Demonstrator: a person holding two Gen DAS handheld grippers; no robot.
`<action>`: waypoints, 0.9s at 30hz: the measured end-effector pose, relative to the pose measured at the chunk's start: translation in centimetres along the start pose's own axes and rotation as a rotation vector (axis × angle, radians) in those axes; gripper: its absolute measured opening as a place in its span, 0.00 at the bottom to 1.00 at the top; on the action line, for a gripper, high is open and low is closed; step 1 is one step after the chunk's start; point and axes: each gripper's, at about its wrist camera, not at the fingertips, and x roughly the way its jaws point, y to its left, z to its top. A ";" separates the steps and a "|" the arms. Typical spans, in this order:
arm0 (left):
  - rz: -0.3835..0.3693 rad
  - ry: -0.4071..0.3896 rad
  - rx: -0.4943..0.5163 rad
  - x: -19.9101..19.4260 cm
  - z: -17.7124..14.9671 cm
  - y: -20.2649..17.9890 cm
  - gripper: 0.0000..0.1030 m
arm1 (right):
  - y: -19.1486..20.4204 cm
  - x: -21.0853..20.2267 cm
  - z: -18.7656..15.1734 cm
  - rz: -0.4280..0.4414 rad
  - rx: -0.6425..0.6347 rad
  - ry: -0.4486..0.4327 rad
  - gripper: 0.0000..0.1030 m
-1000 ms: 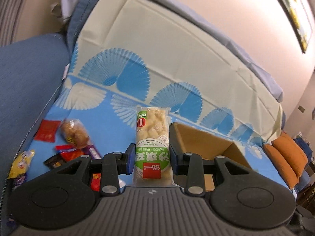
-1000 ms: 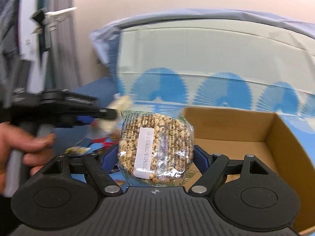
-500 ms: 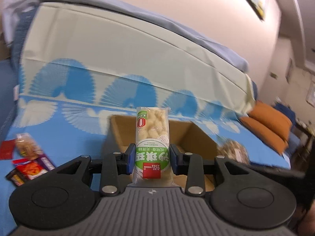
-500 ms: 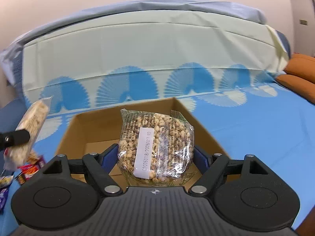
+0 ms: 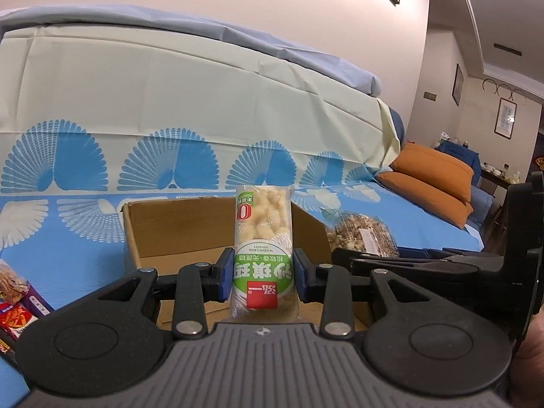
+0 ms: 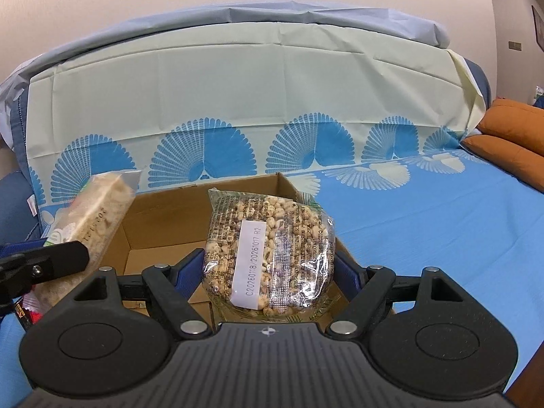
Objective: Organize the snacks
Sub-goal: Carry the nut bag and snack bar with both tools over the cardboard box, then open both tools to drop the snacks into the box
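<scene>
While both tools carry snacks toward the cardboard box, nothing they hold has been dropped in yet.

Left wrist view: the left tool [image 5: 262, 277] is clamped on an upright green-and-white puffed snack pack [image 5: 262, 238], poised above the near edge of the open cardboard box [image 5: 176, 231] on the blue patterned bed cover [image 5: 391, 217]. Right of the box, the right tool [image 5: 360, 258] holds a clear bag of puffed grains [image 5: 360, 238]. Left of the box, a few loose snack packets [image 5: 17, 302] lie on the cover, waiting to be sorted.
Right wrist view: the right tool [image 6: 270, 272] grips the bag of puffed grains [image 6: 268, 255] over the box's [image 6: 170, 217] near right corner; the visible part of the box floor looks bare. Over the box's left wall, the puffed snack pack [image 6: 95, 217] hangs tilted in the left tool [image 6: 51, 265]. By my judgement, both releases and the loose packets remain to be done.
</scene>
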 end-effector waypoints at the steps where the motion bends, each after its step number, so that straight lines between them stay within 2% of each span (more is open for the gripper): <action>1: -0.002 0.001 0.003 0.0 -0.1 0.0 0.38 | 0.0 0.0 0.0 0.001 0.000 0.000 0.78; 27: -0.009 -0.010 0.002 0.0 0.0 -0.5 0.38 | 0.4 -0.4 -0.2 0.000 -0.016 -0.012 0.78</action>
